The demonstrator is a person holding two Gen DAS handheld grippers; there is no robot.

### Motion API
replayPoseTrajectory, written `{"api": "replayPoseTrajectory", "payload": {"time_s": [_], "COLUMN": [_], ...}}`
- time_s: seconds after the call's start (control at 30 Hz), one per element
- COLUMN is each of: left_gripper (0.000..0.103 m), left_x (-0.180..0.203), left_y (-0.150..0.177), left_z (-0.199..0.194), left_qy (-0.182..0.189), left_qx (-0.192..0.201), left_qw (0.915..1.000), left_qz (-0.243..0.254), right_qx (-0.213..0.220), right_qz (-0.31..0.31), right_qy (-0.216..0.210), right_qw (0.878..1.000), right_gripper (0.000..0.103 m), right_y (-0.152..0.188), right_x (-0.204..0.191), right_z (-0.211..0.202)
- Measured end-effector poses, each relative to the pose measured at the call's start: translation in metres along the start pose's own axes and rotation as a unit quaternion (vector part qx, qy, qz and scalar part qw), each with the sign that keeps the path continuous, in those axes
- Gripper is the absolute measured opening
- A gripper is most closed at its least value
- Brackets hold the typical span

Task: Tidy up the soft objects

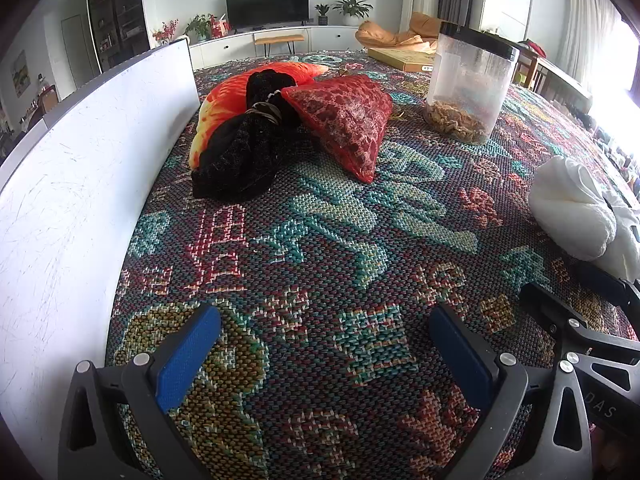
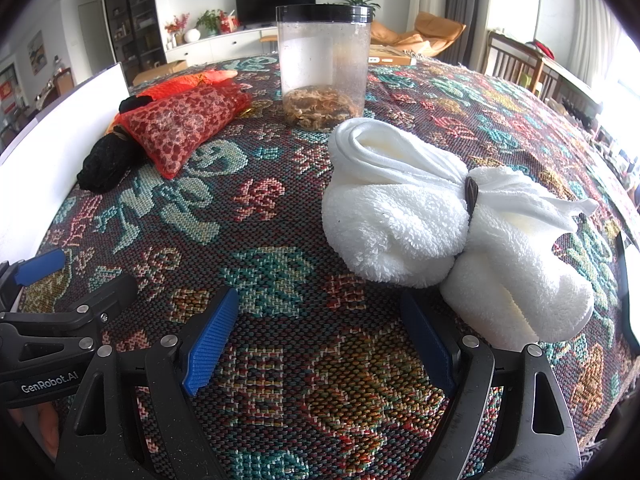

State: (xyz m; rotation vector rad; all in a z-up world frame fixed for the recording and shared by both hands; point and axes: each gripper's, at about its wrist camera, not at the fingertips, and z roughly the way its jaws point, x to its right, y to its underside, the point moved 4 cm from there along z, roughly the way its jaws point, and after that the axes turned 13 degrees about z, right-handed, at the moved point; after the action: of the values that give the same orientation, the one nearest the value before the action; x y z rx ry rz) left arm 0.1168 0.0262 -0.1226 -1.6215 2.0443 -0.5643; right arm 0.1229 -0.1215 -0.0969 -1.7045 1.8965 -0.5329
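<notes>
Woven cloth in teal, red and ochre patterns (image 1: pixel 320 208) covers the table, with a living room behind it: one dark television (image 1: pixel 267 5) on a long white cabinet, several potted plants and a tan beanbag chair (image 1: pixel 400 32). One white board (image 1: pixel 80 152) stands upright along the table's left edge. Three soft things lie bunched together beside that board: one orange and yellow plush cushion (image 1: pixel 224 100), one black knitted bundle tied round the middle with a band (image 1: pixel 248 148) lying on it, and one red patterned mesh pouch (image 1: pixel 348 120) leaning against the black bundle. One clear plastic jar with a black lid (image 1: pixel 470 84), holding a shallow layer of brownish dried matter, stands upright near the pouch and apart from it. One white fluffy towel bundle, cinched in the middle by a dark band (image 2: pixel 440 224), lies on the right of the table. The left gripper (image 1: pixel 324 352) hovers low over bare cloth, its blue-padded jaws wide apart and holding nothing. The right gripper (image 2: pixel 320 344) has its jaws wide apart too, empty, with the right-hand pad just beside the near end of the white bundle; whether it touches cannot be told.
</notes>
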Motion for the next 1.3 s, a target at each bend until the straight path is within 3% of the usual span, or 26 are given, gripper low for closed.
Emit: {"api": "replayPoseTrajectory", "payload": {"time_s": [0.4,0.57,0.67,0.77,0.87,0.93,1.2,1.3], "left_gripper": [0.103,0.102,0.096,0.088,0.068,0.032,0.031,0.036], "left_x": [0.002,-0.016,-0.029,-0.043,-0.053,-0.056,-0.031,-0.019], "left_y": [-0.002,-0.030,-0.058,-0.077,-0.077,-0.074,-0.016,0.014], "left_z": [-0.001,-0.012,-0.003,0.028,0.050,0.044,-0.029,-0.047], "left_qy": [0.001,-0.059,-0.088,-0.102,-0.078,-0.062,0.005,0.032], "left_qx": [-0.016,0.003,0.010,-0.025,-0.058,-0.046,-0.050,-0.060], "left_qw": [0.9998,0.9982,0.9961,0.9945,0.9952,0.9966,0.9981,0.9968], "left_qz": [0.013,0.008,0.006,0.004,-0.015,-0.027,-0.037,-0.044], "right_qx": [0.001,0.001,0.001,0.001,0.001,0.001,0.001,0.001], "right_qz": [0.000,0.000,0.000,0.000,0.000,0.000,0.000,0.000], "right_qy": [0.000,0.000,0.000,0.000,0.000,0.000,0.000,0.000], "right_qw": [1.000,1.000,1.000,1.000,1.000,1.000,1.000,1.000], "right_gripper": [0.085,0.085,0.085,0.085,0.085,0.085,0.085,0.085], "right_y": [0.000,0.000,0.000,0.000,0.000,0.000,0.000,0.000], "right_x": [0.000,0.000,0.000,0.000,0.000,0.000,0.000,0.000], "right_z": [-0.001,-0.001,-0.001,-0.001,-0.001,-0.001,-0.001,-0.001]}}
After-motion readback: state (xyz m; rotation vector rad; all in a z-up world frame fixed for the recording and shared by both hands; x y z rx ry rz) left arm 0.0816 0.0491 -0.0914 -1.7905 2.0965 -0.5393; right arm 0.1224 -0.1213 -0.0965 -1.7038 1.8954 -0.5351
